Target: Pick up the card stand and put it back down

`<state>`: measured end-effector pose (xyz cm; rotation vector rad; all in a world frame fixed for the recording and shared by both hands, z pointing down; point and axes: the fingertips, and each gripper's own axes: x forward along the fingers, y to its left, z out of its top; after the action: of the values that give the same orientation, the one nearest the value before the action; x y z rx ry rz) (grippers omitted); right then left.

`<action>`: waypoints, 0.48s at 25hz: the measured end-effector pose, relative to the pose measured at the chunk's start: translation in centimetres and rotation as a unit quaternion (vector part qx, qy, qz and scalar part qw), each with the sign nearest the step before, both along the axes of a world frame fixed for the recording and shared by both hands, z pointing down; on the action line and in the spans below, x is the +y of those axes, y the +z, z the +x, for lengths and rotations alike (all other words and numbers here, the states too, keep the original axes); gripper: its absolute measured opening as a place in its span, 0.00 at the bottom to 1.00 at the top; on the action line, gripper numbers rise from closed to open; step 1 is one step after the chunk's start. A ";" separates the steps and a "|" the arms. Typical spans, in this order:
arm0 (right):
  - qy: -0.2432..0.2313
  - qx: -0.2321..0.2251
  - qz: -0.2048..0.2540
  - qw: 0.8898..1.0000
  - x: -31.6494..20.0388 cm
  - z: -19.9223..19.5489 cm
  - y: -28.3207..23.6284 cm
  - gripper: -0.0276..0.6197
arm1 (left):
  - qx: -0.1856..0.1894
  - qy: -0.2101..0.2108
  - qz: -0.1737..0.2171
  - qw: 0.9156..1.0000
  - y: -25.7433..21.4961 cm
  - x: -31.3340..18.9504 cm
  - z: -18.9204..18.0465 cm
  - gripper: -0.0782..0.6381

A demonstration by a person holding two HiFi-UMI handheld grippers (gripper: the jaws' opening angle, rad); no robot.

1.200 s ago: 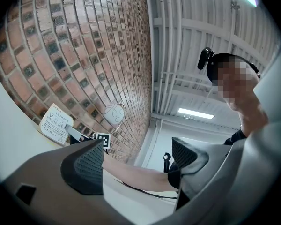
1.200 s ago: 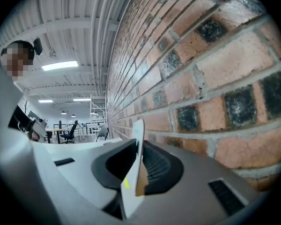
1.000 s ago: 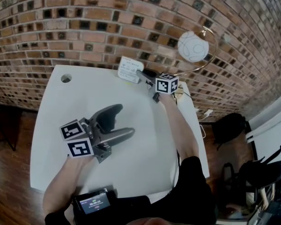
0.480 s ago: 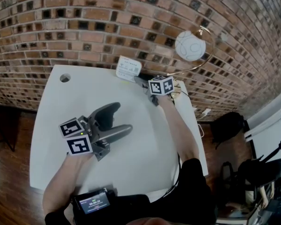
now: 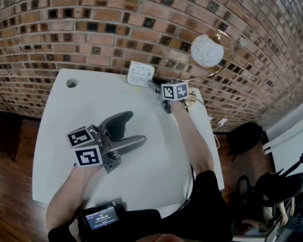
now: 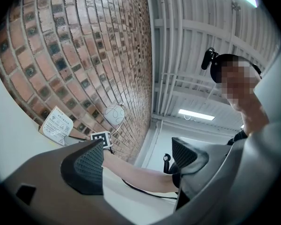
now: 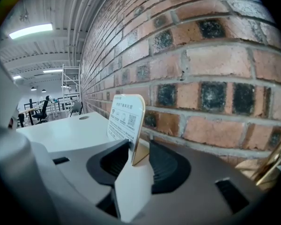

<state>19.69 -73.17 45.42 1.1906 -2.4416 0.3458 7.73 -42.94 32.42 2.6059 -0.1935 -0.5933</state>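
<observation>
Opening just now, the right gripper [image 7: 138,165] appears to be releasing the card stand [image 7: 126,121]. Its fingers [image 7: 166,168] are moderately wide, and the stand is upright between them with its foot on the white surface [image 7: 70,132]. A gap shows beside the wall-side finger, and the card sits close against the other. I judge the put-down done; what remains is backing out without brushing the card. The left gripper [image 6: 136,161] rests apart, fingers wide, holding nothing.

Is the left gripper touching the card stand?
Apart. The head view shows bare table between the left gripper and the card stand.
</observation>
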 end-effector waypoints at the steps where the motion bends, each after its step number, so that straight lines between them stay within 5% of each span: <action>1: 0.003 0.001 0.000 1.000 -0.1 0.1 0.0 0.30 | 0.000 0.000 0.000 1.000 0.0 0.0 0.0 0.74; 12: 0.003 -0.004 -0.006 1.000 0.2 -0.4 0.1 0.30 | 0.000 0.002 0.001 1.000 0.0 0.1 0.1 0.74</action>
<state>19.30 -72.97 45.47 1.1936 -2.4397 0.3665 7.83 -42.86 32.43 2.6075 -0.1886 -0.5930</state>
